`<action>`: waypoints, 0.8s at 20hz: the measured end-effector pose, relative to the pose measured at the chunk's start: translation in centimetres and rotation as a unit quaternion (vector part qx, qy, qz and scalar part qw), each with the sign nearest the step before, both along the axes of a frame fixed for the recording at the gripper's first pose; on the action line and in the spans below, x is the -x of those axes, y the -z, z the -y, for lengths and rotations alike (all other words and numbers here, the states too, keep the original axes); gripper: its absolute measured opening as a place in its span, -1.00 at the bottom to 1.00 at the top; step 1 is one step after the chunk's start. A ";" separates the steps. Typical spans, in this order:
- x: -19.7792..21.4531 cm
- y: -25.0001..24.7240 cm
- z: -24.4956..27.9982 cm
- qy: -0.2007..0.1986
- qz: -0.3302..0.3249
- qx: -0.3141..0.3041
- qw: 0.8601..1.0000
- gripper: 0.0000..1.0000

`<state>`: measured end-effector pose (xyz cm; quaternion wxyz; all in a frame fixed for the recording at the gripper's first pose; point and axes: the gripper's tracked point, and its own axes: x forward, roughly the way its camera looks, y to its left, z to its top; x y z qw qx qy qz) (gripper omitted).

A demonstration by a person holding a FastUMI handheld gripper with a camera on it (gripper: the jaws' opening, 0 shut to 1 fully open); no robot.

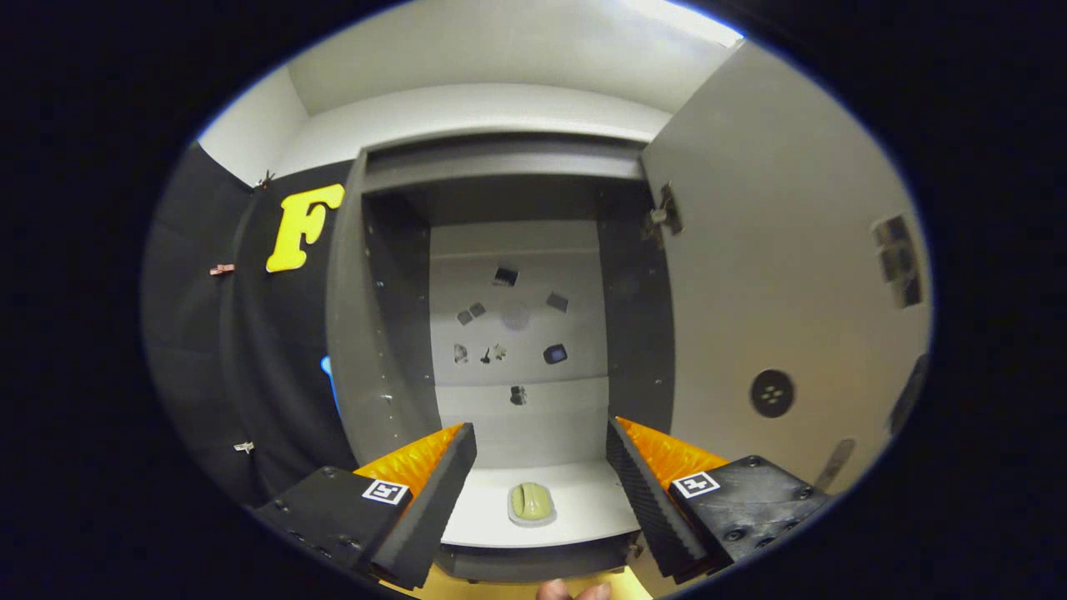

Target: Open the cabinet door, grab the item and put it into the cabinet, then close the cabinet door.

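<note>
Left of the cabinet (500,167): black booth cloth, with two small clips pinned on it, one (222,269) higher, one (243,447) lower. Above, pale wall and ceiling.

Next, the cabinet's grey left side panel (354,333), dotted with small holes. Inside, a pale back panel (517,317) scattered with small dark stickers or marks, too small to make out. Dark inner side walls on both sides of it.

At the bottom, the tool (542,442), spread wide and released, gripping nothing; left finger (433,500) and right finger (646,500) well apart, each base block bearing a small square marker. Between the fingers and just ahead of them, the item (532,503): a small pale-green rounded thing, lying flat on the cabinet's white bottom shelf (583,500), close to the shelf's front edge. Touching neither finger, sitting roughly midway between them.

Below the shelf edge, a strip of yellowish surface and the tips of a person's fingers (575,592).

Right of the opening: a metal hinge (664,215) at the upper corner, then the cabinet door (775,250), swung fully open, grey inner face toward the camera. On the door, a round dark disc (772,393) with small dots, and some dark square patches (896,258) near its far edge.
</note>
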<state>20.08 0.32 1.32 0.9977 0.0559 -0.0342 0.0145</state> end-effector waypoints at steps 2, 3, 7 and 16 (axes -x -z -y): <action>3.5 -1.1 1.0 0.011 0.019 0.021 1.000 0.97; 5.3 -1.9 1.6 0.020 0.033 0.028 0.999 0.98; 12.1 -4.5 4.4 0.046 0.070 0.038 0.996 0.94; 24.4 -5.1 12.8 0.084 0.064 0.036 0.994 0.94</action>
